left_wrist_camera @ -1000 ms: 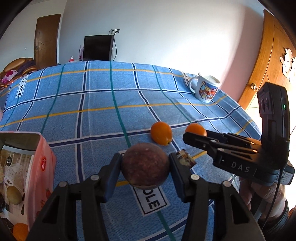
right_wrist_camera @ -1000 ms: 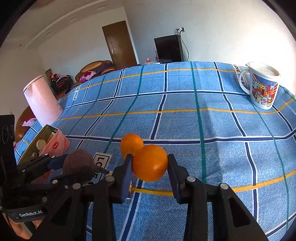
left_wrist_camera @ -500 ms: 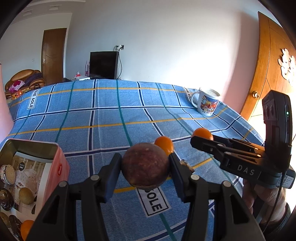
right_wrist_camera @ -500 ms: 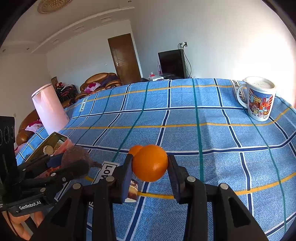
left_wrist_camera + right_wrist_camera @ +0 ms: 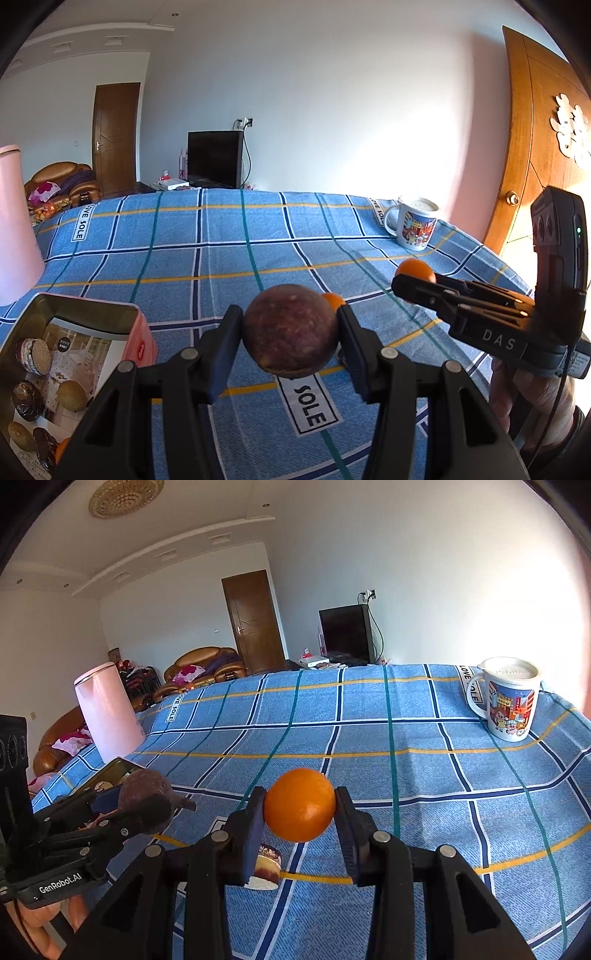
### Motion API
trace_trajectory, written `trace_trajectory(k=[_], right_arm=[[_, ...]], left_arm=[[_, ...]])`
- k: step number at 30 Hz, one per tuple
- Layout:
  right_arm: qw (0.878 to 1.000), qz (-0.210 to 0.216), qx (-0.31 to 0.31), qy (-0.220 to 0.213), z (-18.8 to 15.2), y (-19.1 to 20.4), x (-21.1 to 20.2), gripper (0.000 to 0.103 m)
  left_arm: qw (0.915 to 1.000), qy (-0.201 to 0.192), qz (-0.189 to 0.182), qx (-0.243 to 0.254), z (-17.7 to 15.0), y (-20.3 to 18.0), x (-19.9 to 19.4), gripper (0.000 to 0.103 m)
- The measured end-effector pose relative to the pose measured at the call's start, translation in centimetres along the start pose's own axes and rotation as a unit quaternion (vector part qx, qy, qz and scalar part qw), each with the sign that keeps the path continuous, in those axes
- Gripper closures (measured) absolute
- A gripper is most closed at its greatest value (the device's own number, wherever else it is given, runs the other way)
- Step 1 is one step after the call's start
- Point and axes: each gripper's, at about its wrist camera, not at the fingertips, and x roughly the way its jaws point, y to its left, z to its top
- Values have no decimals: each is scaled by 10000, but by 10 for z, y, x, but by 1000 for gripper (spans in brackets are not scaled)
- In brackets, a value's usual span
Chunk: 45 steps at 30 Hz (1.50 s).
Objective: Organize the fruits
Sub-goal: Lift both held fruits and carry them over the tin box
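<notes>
1. Left gripper point(image 5: 290, 334): pinching a round purple-brown passion fruit point(image 5: 290, 330) between both pads, held above the desk point(image 5: 207, 266), which wears a blue checked cloth. Landmark for this list: the open tin box point(image 5: 44, 306) at the desk's near left corner.

2. Right gripper point(image 5: 300, 806): clamped on an orange point(image 5: 300, 805), held clear of the cloth, well to the right of the tin box. In the left wrist view this gripper shows at the right edge with the orange at its tip.

3. Second orange point(image 5: 332, 300): lying on the cloth to the right of the tin box, mostly hidden behind the passion fruit.

4. Tin box contents: several passion fruits point(image 5: 27, 400), dark and yellowish, plus a sliver of something orange at the bottom edge, resting on a printed sheet.

5. Small round brown-and-cream item point(image 5: 266, 867): on the cloth below the right gripper; kind cannot be told.

6. Pink kettle point(image 5: 109, 712): upright, just beyond the tin box.

7. Printed mug point(image 5: 508, 698): upright at the far right corner, well apart from the tin box.
</notes>
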Motion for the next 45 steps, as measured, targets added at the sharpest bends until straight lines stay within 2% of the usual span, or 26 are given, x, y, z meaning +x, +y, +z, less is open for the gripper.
trace_trajectory(k=[33,45], right_arm=[[9945,-196,-375,-960,-7,14,-36,64],[9967,12,-400,-701,-5,34,-26,64]], left_arm=[[9950,-881,298,377,-7,-13,-33,49],[9961,-848,245,95,-11,9,-45,49]])
